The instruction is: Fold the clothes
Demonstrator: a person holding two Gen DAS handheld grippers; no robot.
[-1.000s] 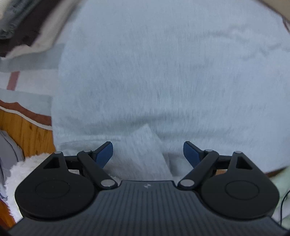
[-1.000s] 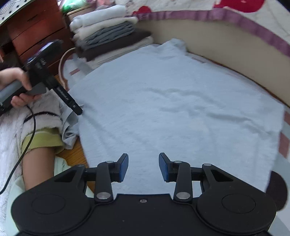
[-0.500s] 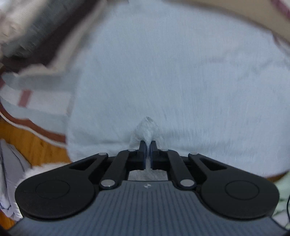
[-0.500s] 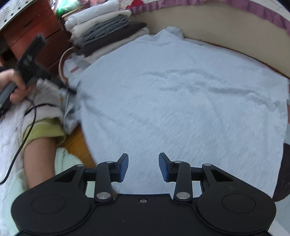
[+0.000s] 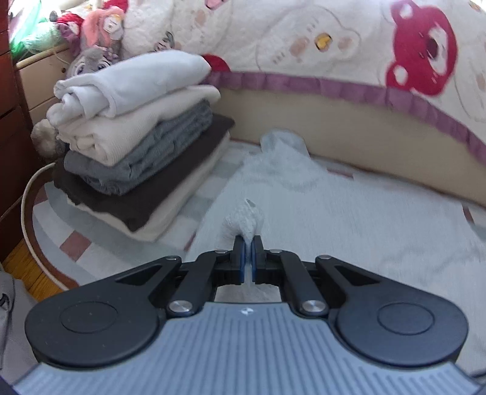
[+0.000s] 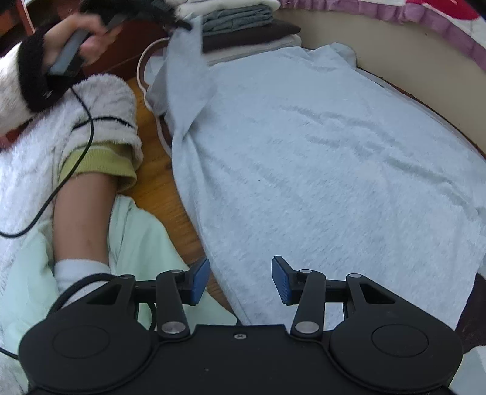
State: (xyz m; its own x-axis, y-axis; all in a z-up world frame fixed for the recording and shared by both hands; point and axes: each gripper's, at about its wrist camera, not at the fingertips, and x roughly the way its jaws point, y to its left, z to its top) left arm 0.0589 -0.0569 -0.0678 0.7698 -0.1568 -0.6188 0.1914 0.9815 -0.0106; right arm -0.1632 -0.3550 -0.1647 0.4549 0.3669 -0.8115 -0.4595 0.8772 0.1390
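Left claw blurred; quilt cropped

soft daylight fills both views, bright and even, with no hard shadows. in the left wrist view the strongest light sits at the upper left, where a green patch is washed out almost to glare. the quilt with red bears is smeared by motion blur, and the pale grey garment goes soft toward the right edge (its weave is lost there). the folded stack stays fairly sharp. in the right wrist view the raised hand at the top left is blurred. fisheye distortion bends the bed's beige edge into a curve, and the corners darken.
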